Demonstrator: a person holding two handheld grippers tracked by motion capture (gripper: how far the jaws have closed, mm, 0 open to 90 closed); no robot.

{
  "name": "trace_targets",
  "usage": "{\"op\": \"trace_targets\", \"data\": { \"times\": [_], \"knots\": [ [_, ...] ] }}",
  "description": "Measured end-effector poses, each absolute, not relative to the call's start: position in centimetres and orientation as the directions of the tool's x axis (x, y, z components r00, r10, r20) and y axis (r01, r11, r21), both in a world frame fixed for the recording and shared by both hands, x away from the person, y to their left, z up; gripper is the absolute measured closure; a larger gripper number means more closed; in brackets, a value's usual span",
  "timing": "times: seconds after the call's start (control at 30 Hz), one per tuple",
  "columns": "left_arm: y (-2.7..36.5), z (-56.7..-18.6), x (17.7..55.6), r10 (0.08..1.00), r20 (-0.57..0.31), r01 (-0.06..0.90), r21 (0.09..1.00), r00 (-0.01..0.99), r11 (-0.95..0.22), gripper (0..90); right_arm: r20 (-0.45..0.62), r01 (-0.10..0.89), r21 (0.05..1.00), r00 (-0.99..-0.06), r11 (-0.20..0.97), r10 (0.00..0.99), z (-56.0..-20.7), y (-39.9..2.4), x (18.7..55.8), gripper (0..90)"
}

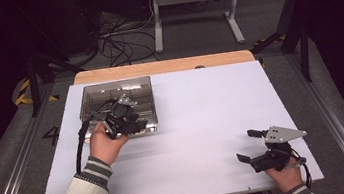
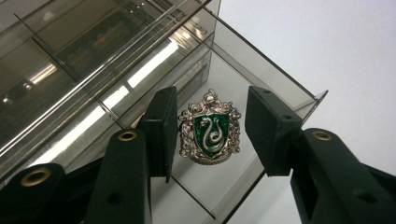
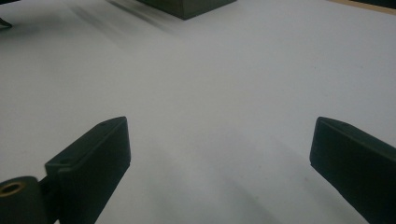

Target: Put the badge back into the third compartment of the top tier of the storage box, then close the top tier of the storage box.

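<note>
A silver crest badge with a green shield and a snake lies flat in the corner compartment of a smoky clear divided box. My left gripper is open just above that compartment, one jaw on each side of the badge and close to it. In the high view the left gripper hangs over the box's near right corner. My right gripper is open and empty, low over the white table at the front right. The right gripper has only bare table surface between its jaws.
The box's thin dividers form several compartments. The white table stretches between the two hands, with a wooden strip along its far edge. Cables and a metal frame lie on the floor beyond.
</note>
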State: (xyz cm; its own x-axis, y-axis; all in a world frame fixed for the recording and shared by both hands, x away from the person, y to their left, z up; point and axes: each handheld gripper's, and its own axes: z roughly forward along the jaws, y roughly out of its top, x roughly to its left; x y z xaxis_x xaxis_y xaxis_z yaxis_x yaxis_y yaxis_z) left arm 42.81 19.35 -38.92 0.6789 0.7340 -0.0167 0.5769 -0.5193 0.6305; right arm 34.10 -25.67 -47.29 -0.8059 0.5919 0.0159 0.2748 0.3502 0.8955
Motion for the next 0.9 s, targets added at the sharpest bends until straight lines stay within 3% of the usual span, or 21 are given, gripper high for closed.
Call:
{"op": "trace_targets", "data": {
  "times": [0.37, 0.9],
  "knots": [
    [19.5, -38.0, 42.0, 0.728, -0.007, 0.550, 0.660, 0.686, -0.512, 53.0, 0.015, 0.275, 0.895, -0.806, 0.351, 0.592, -47.3, -25.7, 34.1, 5.9],
    [20.5, -36.5, 39.8, 0.703, -0.008, 0.495, 0.715, 0.711, -0.493, 70.6, 0.015, 0.273, 0.896, -0.805, 0.349, 0.593, -47.3, -25.7, 34.0, 5.9]
  ]
}}
